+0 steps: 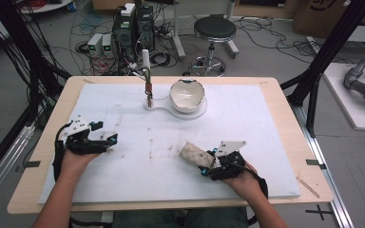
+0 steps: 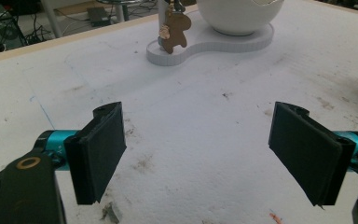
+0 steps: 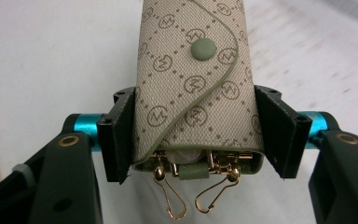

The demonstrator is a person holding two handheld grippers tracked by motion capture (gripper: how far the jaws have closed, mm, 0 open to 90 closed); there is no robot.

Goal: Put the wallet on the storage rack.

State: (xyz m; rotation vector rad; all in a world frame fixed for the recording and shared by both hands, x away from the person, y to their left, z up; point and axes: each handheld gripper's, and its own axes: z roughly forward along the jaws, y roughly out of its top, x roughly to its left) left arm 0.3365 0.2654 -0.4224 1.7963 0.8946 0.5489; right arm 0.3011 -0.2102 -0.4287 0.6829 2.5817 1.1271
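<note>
A beige monogram key pouch point(image 3: 193, 88) with a snap button and gold clips at its open end lies on the white mat, seen in the high view as a pale roll point(image 1: 192, 154). My right gripper point(image 1: 208, 166) is shut on the pouch, one jaw pressed on each side of it point(image 3: 193, 135). My left gripper point(image 1: 108, 141) rests on the mat at the left, open, with nothing between its jaws point(image 2: 196, 149). A white stand point(image 1: 180, 110) at the back centre carries a white bowl point(image 1: 187, 94) and a post from which a brown figure keyring point(image 2: 175, 29) hangs.
The white mat point(image 1: 138, 156) covers most of the wooden table point(image 1: 38, 156) and is stained. Behind the table stand a black stool point(image 1: 214, 33), computer towers point(image 1: 133, 28) and loose cables. A black frame leg point(image 1: 313, 90) rises at the right.
</note>
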